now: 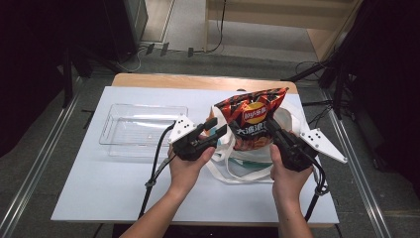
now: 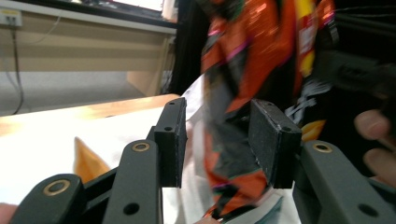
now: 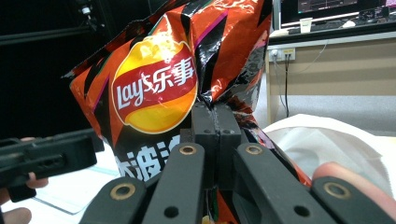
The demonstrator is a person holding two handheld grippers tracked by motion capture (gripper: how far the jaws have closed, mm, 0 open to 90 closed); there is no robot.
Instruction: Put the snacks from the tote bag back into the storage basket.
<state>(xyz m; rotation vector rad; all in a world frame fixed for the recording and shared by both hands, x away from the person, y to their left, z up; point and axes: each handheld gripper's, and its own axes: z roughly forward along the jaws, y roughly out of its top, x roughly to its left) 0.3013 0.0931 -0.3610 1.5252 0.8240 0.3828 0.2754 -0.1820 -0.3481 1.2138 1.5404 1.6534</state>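
one chip bag – right gripper pinching it, left gripper spread

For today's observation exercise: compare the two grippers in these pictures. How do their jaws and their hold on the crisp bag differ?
The right gripper has its jaws pinched shut on the crisp bag; the left gripper has jaws apart, pads either side of the bag and the white tote bag, gripping neither. Both are black, hand-held and meet at the bag.

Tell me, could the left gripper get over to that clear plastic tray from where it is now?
Probably yes. The left gripper stands open beside the chip bag with nothing pinched, and the clear tray lies just to its left on the white table cover, with nothing between them. The right gripper grips the bag.
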